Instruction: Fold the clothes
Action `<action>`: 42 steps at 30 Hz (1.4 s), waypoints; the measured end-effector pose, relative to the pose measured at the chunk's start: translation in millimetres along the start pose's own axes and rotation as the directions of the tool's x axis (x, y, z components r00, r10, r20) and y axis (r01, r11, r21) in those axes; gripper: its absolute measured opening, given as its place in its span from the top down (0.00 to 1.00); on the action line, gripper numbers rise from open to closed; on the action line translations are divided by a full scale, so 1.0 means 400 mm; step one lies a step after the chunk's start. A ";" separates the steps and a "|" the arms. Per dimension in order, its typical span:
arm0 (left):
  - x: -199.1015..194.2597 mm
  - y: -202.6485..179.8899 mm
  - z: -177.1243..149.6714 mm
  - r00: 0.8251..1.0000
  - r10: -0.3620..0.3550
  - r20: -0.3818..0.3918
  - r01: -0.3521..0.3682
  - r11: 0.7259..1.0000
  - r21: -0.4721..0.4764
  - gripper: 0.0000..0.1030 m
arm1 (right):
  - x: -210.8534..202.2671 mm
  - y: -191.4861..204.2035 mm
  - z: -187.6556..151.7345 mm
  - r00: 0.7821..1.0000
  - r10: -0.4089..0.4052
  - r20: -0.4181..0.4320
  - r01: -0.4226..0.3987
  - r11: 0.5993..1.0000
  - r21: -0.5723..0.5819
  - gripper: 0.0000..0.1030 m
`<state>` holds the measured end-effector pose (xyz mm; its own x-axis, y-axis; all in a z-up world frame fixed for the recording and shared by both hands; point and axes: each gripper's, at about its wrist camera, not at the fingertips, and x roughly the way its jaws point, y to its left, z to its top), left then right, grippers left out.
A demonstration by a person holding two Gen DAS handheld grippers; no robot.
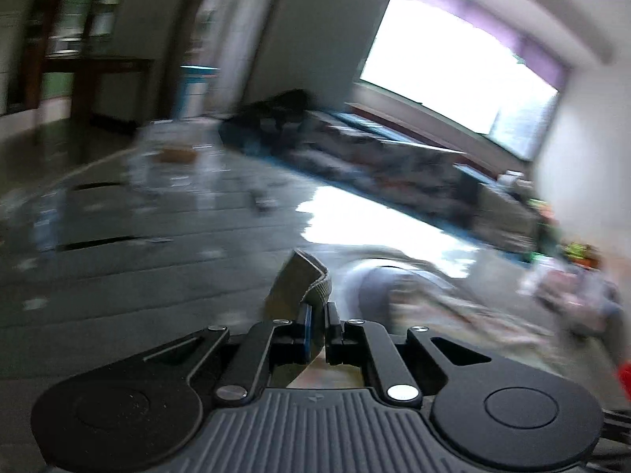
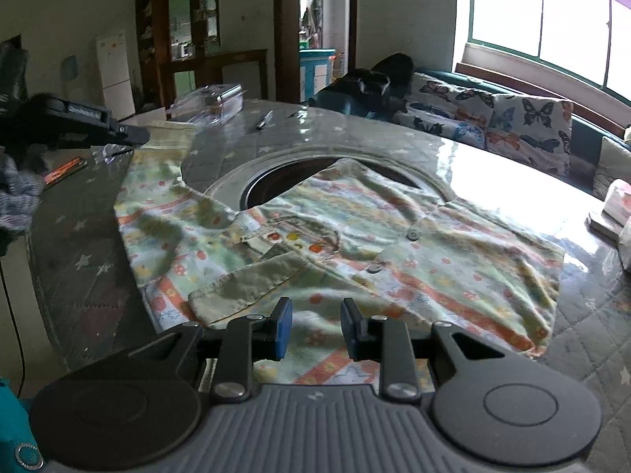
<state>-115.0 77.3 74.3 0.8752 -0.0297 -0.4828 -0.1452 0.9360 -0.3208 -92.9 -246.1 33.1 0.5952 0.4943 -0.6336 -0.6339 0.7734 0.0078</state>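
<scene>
1 printed child's shirt (image 2: pixel 335 244) lies spread on the desk (image 2: pixel 493 157), partly over its round hole, prob. flat for folding; 2 buttons show. Left tool (image 1: pixel 317 315) is clenched on its olive sleeve cuff (image 1: pixel 303 280), raised at the far left, prob. to bring the sleeve in. Right tool (image 2: pixel 316 325) hangs released over the near hem, w/ nothing gripped.

The glossy, star-quilted table (image 2: pixel 347 126) with a round central opening carries a patterned shirt (image 2: pixel 355 252) just ahead of the right jaws, a pen (image 2: pixel 263 120) and clear case (image 2: pixel 209 104) beyond.
</scene>
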 end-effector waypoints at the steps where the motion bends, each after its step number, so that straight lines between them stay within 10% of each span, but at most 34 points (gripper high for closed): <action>1: 0.000 -0.033 -0.001 0.999 -0.045 -0.010 0.045 0.999 0.019 0.94 | -0.004 -0.006 0.000 1.000 -0.004 0.006 0.004 1.000 0.009 0.74; 11: 0.046 -0.319 -0.062 0.904 -0.385 -0.185 0.407 0.907 0.104 0.94 | -0.054 -0.072 -0.020 0.996 -0.081 0.037 0.077 0.992 0.096 0.74; 18: 0.106 -0.423 -0.164 0.830 -0.425 -0.361 0.510 0.840 0.186 0.93 | -0.083 -0.131 -0.045 0.989 -0.147 0.028 0.140 0.974 0.176 0.74; 23: 0.102 -0.439 -0.216 0.808 -0.407 -0.427 0.531 0.817 0.227 0.85 | -0.081 -0.148 -0.054 0.992 -0.128 0.015 0.122 0.968 0.219 0.74; 27: 0.081 -0.406 -0.208 0.830 -0.387 -0.402 0.512 0.815 0.272 0.72 | -0.061 -0.137 -0.055 0.996 -0.092 -0.002 0.090 0.972 0.215 0.74; 35: 0.073 -0.243 -0.139 0.927 -0.232 -0.296 0.307 0.921 0.240 0.61 | 0.013 -0.101 -0.040 0.998 -0.036 -0.052 0.045 0.979 0.201 0.74; 42: 0.076 -0.134 -0.112 0.960 -0.131 -0.247 0.182 0.964 0.193 0.56 | 0.043 -0.102 -0.046 0.996 -0.029 -0.080 0.048 0.968 0.247 0.75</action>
<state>-101.4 10.5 40.4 0.7456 -0.2380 -0.6224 0.1081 0.9649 -0.2394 -65.9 -276.4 7.7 0.5723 0.4380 -0.6933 -0.4626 0.8705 0.1682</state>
